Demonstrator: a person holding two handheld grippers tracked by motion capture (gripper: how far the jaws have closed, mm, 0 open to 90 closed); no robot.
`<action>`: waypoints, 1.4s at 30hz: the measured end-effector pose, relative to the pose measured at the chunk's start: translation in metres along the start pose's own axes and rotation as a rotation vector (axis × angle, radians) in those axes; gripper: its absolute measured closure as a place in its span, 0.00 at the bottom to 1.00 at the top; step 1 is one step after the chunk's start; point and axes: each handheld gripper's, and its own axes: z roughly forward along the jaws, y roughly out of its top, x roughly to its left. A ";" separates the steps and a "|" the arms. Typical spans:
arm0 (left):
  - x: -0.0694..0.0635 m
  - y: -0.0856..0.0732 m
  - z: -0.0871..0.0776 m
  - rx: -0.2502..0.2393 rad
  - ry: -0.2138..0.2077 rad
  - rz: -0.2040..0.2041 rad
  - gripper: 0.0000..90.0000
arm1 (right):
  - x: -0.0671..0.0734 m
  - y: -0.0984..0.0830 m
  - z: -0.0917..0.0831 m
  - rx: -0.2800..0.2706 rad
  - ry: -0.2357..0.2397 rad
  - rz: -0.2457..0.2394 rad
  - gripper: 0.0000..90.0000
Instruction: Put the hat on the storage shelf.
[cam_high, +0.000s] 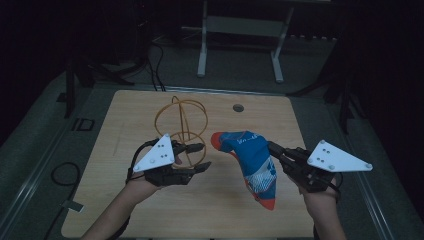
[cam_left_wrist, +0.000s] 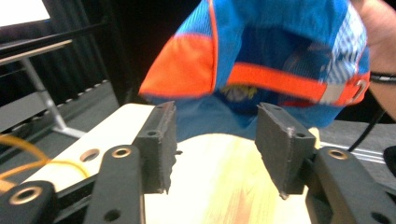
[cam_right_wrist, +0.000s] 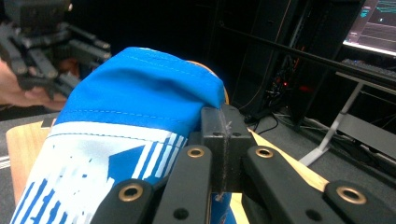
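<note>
A blue sock (cam_high: 255, 165) with an orange toe, orange cuff and white stripes hangs above the wooden table (cam_high: 150, 210). My right gripper (cam_high: 274, 147) is shut on its fabric from the right. In the right gripper view the jaws (cam_right_wrist: 223, 140) are pressed together on the sock (cam_right_wrist: 140, 98). My left gripper (cam_high: 205, 156) is open left of the sock, with nothing between its pads. In the left gripper view its jaws (cam_left_wrist: 215, 149) stand apart, with the sock (cam_left_wrist: 261, 42) hanging just beyond them. The left gripper (cam_right_wrist: 46, 46) also shows far off in the right gripper view.
A gold wire frame of crossed rings (cam_high: 182, 125) stands on the table beside and behind my left gripper; its wire (cam_left_wrist: 28, 158) shows at the left of the left gripper view. A round hole (cam_high: 238, 107) lies near the table's far edge. A metal stand (cam_high: 240, 30) stands behind the table.
</note>
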 end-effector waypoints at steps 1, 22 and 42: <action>0.000 -0.003 -0.002 0.003 0.006 -0.006 0.54 | 0.000 0.002 0.001 0.000 -0.001 -0.001 1.00; -0.009 -0.077 -0.043 -0.003 0.178 -0.101 0.51 | -0.020 0.042 0.025 -0.039 -0.042 -0.014 1.00; -0.014 -0.178 -0.081 0.063 0.474 -0.257 0.02 | -0.034 0.081 0.101 -0.004 -0.043 -0.012 1.00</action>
